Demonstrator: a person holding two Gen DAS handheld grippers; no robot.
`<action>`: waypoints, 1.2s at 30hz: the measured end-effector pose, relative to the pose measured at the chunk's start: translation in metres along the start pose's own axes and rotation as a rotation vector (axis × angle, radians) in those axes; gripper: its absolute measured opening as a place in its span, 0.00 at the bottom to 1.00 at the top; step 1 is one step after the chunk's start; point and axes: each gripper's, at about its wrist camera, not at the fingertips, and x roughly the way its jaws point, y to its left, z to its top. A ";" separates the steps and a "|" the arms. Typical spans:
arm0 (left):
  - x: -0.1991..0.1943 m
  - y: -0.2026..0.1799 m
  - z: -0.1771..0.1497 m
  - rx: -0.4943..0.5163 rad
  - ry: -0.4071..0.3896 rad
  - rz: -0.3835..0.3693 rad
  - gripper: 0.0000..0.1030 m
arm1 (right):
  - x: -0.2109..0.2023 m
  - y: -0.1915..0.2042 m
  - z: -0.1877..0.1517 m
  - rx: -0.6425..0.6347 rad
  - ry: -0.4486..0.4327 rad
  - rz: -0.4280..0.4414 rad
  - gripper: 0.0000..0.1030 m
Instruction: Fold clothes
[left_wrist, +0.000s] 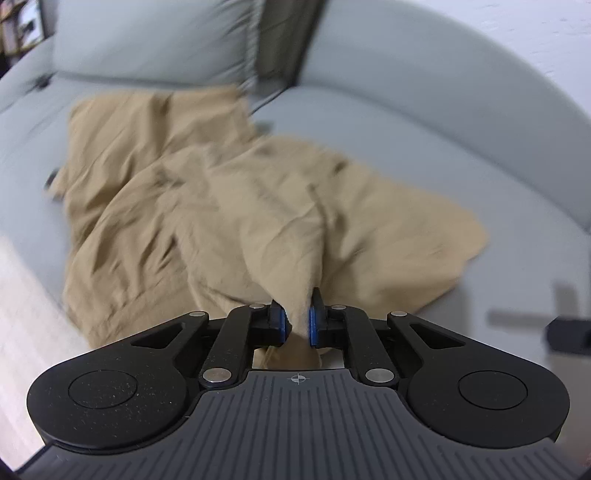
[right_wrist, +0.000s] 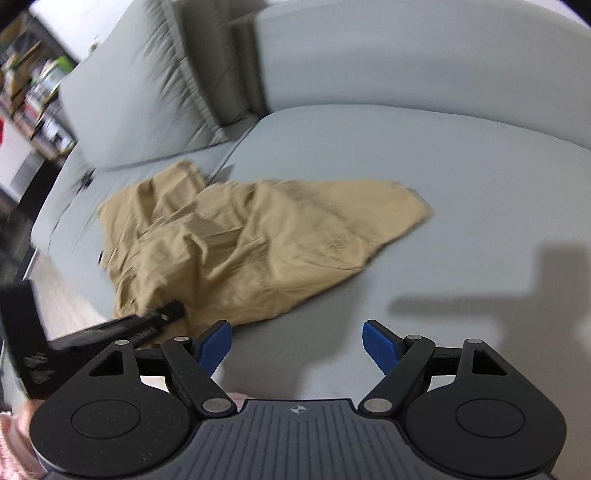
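Note:
A crumpled tan garment (left_wrist: 207, 206) lies spread on the grey sofa seat (left_wrist: 498, 206). My left gripper (left_wrist: 297, 321) is shut on a pinched fold at the garment's near edge, the cloth squeezed between its blue pads. In the right wrist view the same tan garment (right_wrist: 258, 240) lies ahead and to the left, and my left gripper (right_wrist: 162, 319) reaches into its near corner. My right gripper (right_wrist: 297, 343) stands open over bare grey cushion just in front of the garment, with nothing between its fingers.
Grey back cushions (right_wrist: 140, 88) rise behind the seat, with a dark gap (left_wrist: 284, 48) between them. A cluttered shelf (right_wrist: 29, 85) stands far left. Pale floor (left_wrist: 26, 317) runs along the sofa's left edge. A pink sleeve (right_wrist: 11, 443) shows at the lower left.

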 end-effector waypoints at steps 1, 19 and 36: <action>-0.006 -0.015 0.007 0.019 -0.014 -0.021 0.10 | -0.007 -0.007 -0.001 0.017 -0.017 -0.008 0.76; -0.067 -0.354 -0.095 0.641 0.071 -0.469 0.11 | -0.186 -0.236 -0.093 0.426 -0.342 -0.248 0.80; -0.088 -0.270 -0.120 0.554 0.114 -0.305 0.64 | -0.183 -0.242 -0.120 0.376 -0.278 -0.264 0.80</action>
